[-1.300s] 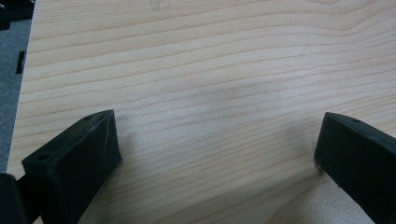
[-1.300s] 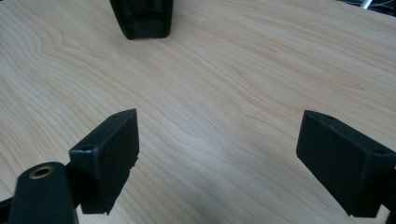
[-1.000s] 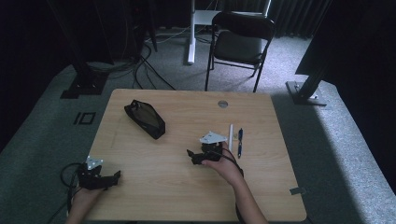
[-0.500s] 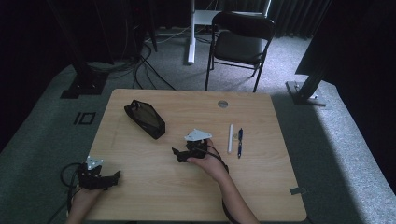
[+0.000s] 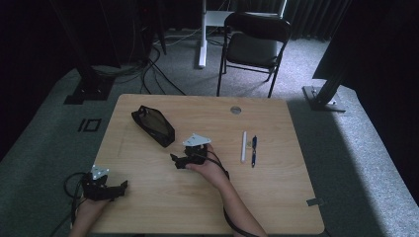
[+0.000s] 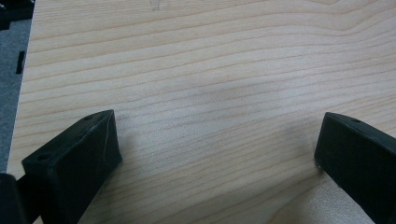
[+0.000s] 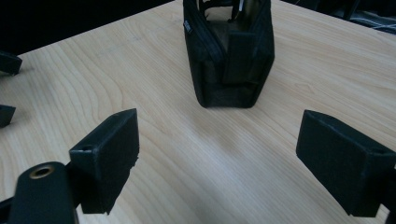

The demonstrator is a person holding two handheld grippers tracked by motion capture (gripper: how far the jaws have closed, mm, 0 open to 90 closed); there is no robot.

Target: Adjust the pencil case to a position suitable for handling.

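A black zip pouch [image 5: 153, 126] lies open on the left half of the wooden table [image 5: 276, 197]. In the right gripper view the pouch [image 7: 229, 51] stands straight ahead, a short way beyond the jaws. My right gripper [image 5: 176, 162] is open just right of and nearer than the pouch, with nothing but bare wood between its jaws [image 7: 219, 140]. My left gripper [image 5: 120, 188] rests open at the table's near left corner, over bare wood [image 6: 219, 135]. A white pen [image 5: 243, 146] and a blue pen [image 5: 254, 150] lie side by side to the right of the right hand.
A round cable grommet [image 5: 235, 109] sits at the table's far edge. A black folding chair [image 5: 254, 42] stands behind the table, and cables run over the floor at the far left. The left gripper's jaw tips [image 7: 8, 63] show at the left edge of the right gripper view.
My right gripper has moved left across the table, away from the pens and up to the pouch, staying open. The left gripper has not moved.
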